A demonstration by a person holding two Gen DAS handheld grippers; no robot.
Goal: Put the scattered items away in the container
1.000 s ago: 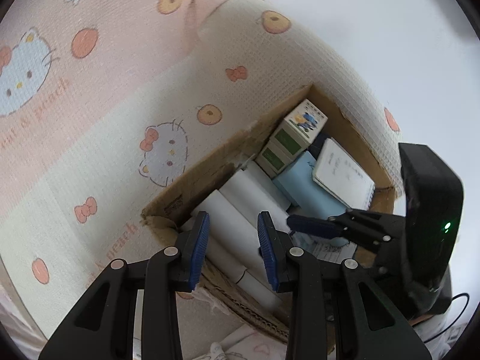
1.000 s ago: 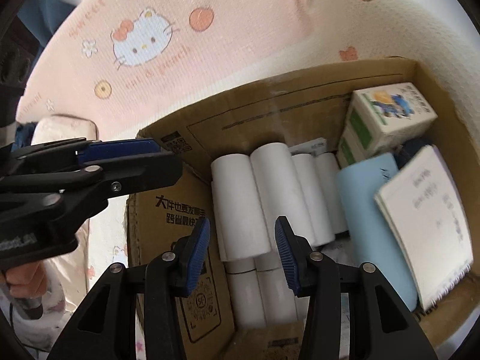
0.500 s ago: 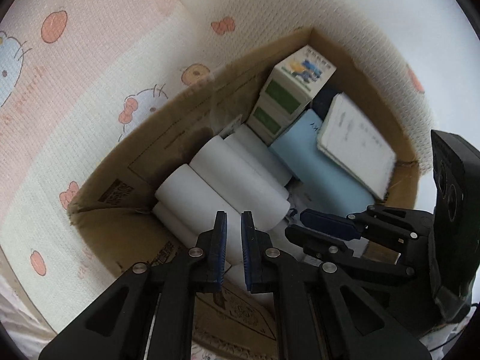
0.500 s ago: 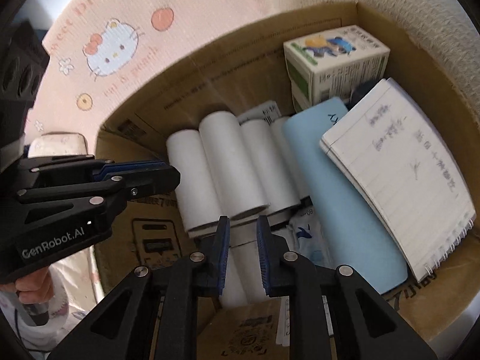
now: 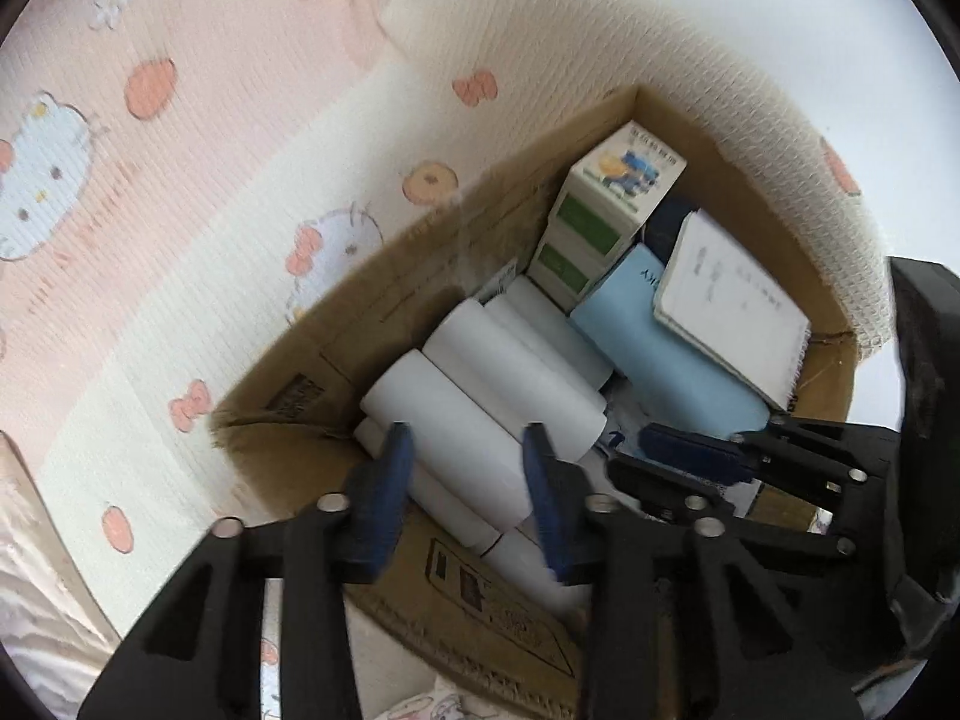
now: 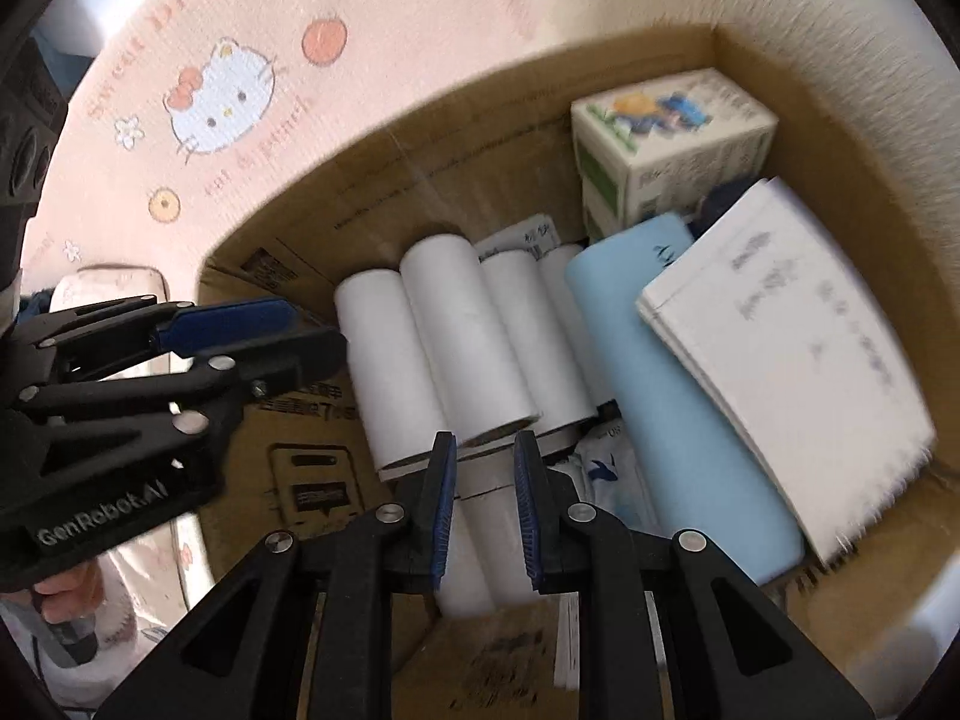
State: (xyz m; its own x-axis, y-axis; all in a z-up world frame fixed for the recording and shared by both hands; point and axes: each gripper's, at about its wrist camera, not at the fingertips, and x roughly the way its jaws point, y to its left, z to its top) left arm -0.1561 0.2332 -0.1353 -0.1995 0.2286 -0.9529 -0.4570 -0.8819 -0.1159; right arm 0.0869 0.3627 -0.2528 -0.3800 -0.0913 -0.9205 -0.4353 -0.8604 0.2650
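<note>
Since a second ago both cameras have closed in on the cardboard box [image 6: 456, 138], which now fills most of each view, and the right gripper [image 6: 483, 504] has gone from spread to nearly closed. Its jaws stand clenched to a narrow gap with nothing between them. The left gripper [image 5: 468, 498] is opening, its jaws apart above the white rolls [image 5: 480, 396], gripping nothing.

The box sits on a pink cartoon-print bedsheet [image 5: 150, 210]. Inside lie the white rolls, a light blue pouch [image 6: 672, 396], a spiral notebook [image 6: 792, 324] leaning on it, and a small printed carton [image 6: 672, 138] in the far corner. The visible items are already in the box, and none shows loose on the sheet, so the tidying looks close to finished.
</note>
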